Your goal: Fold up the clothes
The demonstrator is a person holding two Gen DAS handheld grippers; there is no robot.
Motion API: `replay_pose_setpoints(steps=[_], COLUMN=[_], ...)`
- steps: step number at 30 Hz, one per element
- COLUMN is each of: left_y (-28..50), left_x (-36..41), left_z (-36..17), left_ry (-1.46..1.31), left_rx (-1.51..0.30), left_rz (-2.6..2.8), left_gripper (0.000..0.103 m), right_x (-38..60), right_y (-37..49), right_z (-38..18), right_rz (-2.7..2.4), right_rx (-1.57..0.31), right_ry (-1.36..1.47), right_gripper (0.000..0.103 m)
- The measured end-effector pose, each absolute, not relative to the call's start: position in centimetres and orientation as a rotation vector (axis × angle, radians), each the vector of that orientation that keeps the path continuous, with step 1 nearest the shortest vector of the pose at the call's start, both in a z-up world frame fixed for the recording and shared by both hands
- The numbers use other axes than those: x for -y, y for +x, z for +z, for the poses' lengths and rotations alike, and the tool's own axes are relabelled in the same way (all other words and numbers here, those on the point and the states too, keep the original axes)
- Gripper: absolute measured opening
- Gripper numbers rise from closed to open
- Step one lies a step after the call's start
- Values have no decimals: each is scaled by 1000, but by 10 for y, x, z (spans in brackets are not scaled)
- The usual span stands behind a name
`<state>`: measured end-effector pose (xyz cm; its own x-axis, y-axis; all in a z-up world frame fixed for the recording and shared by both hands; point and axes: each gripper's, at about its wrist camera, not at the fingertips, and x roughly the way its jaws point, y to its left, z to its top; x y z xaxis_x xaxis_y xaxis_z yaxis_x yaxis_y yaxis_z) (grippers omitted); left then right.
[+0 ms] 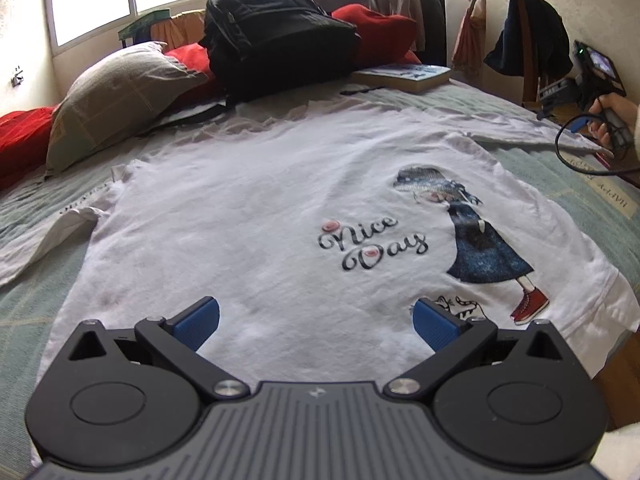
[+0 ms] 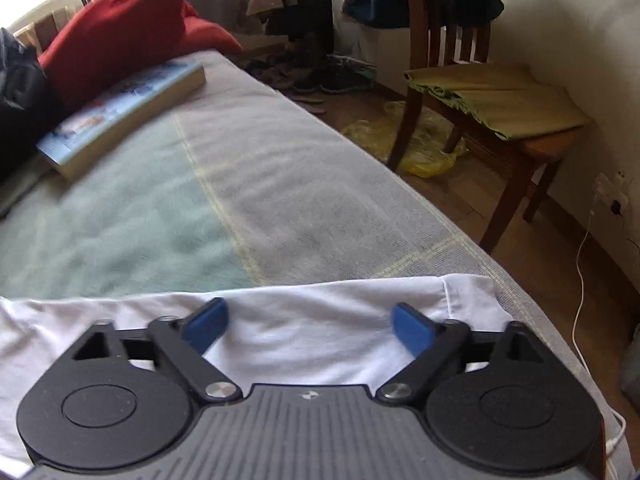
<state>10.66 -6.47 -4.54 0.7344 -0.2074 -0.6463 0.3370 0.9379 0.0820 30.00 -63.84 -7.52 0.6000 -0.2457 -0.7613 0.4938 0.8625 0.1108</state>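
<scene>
Left wrist view: while the left gripper is held with blue ribbed pads spread wide and nothing between them, a white cotton shirt is seen flat and wrinkled on the woven bed cover.
Right wrist view: right gripper is likewise held agape above the shirt's smooth sleeve; a thick paperback is seen beyond.

A white T-shirt printed "Nice Day" beside a girl in blue lies spread flat, print up, sleeves out.
</scene>
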Motion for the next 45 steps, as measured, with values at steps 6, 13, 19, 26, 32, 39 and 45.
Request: replay_pose_setpoints(steps=[6,13,19,26,32,39,45], left_y=[106,97,89,90,86,70,47], left_x=[55,41,29,26,23,18,9], left_z=[-45,-47,-46,-47,-51,-66,-66], left_ry=[190,186,175,175,201,219,210], left_rx=[-678,-675,-666,-662,-651,-670,-696], left_rz=[-272,-241,-235,-264,-248,-217,-232], left_gripper=[102,102,102,102,102,102,102], right_x=[532,430,403,421,359,283,297], right_y=[284,297,302,245,193,165,122], right_z=[-36,-48,-80,-46,-15,-59,-83], right_rz=[-68,186,212,148,365,479,436], right_rx=[-777,-768,-822,-768,-661,-739,-802], right_ry=[179,-63,-195,-156,-171,-253,-252], right_gripper=[95,95,97,97,103,103,103])
